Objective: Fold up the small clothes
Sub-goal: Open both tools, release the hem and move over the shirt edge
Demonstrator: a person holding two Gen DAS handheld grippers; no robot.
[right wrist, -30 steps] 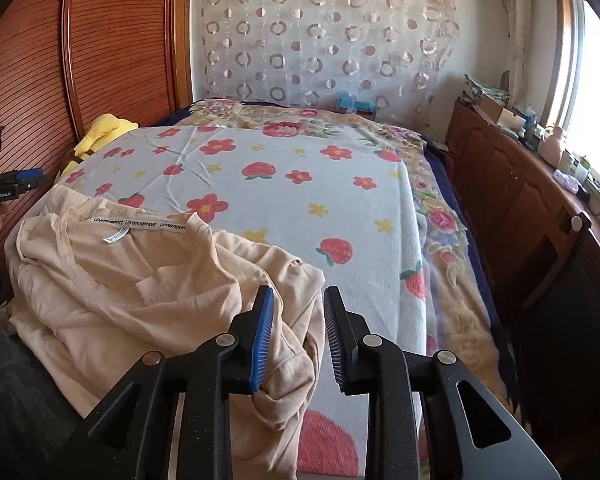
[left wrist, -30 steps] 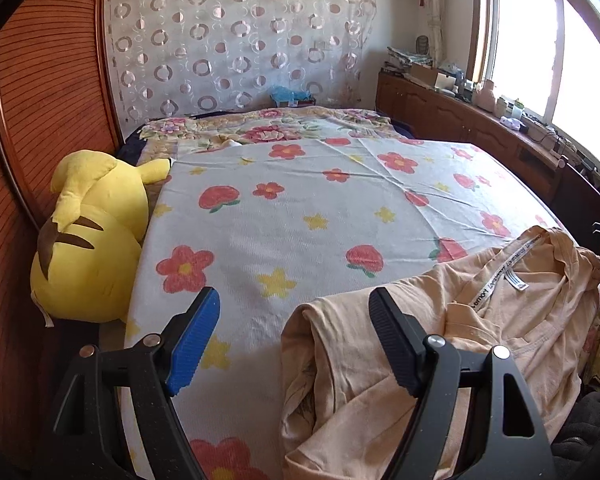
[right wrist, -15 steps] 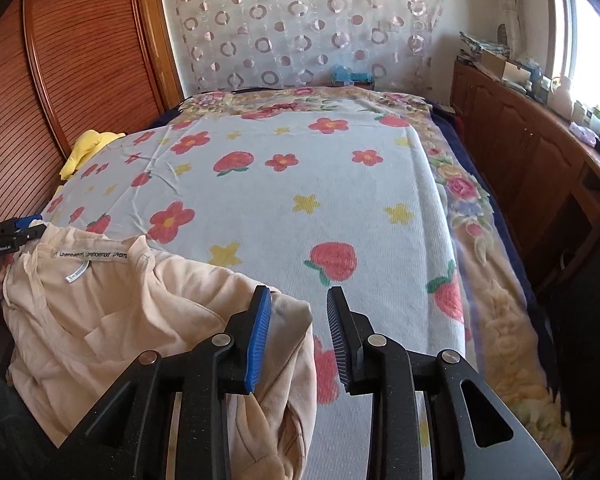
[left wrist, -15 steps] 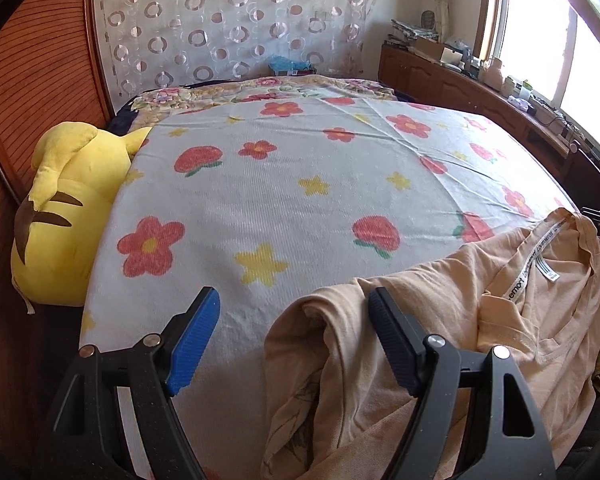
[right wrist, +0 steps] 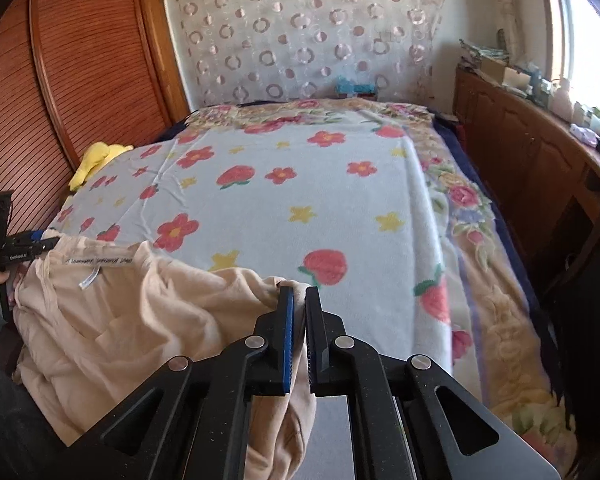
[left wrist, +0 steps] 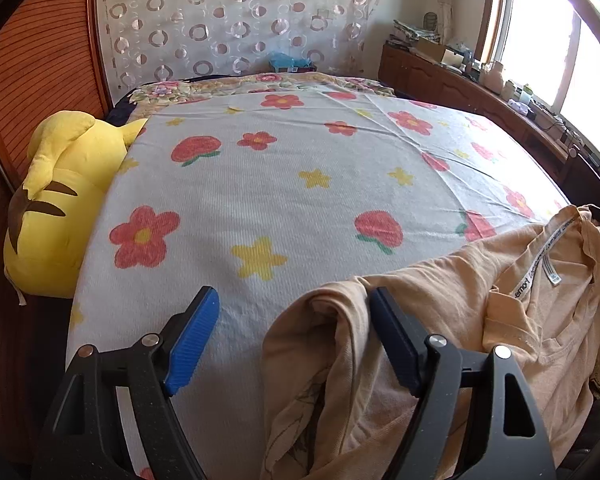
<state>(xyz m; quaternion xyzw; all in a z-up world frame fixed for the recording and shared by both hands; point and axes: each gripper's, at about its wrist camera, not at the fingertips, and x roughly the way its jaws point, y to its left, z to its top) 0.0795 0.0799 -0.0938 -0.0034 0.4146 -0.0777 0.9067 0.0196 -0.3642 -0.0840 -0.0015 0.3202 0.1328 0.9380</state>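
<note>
A peach T-shirt (left wrist: 540, 320) lies crumpled at the near edge of the bed, collar and white label facing up. It also shows in the right wrist view (right wrist: 140, 312). My left gripper (left wrist: 292, 340) is open; a bunched fold of the shirt sits between its jaws against the right finger (left wrist: 392, 340). My right gripper (right wrist: 297, 336) is shut on a fold of the shirt at its right side. The left gripper's body shows at the far left of the right wrist view (right wrist: 16, 248).
The bed has a white cover with red flowers and yellow stars (left wrist: 300, 184). A yellow plush toy (left wrist: 56, 200) lies at the bed's left edge by the wooden wall. A wooden cabinet (right wrist: 532, 160) with clutter runs along the right under the window.
My right gripper has shut on the shirt fold. Both grippers have moved forward and lower over the bed. The left gripper has stayed open.
</note>
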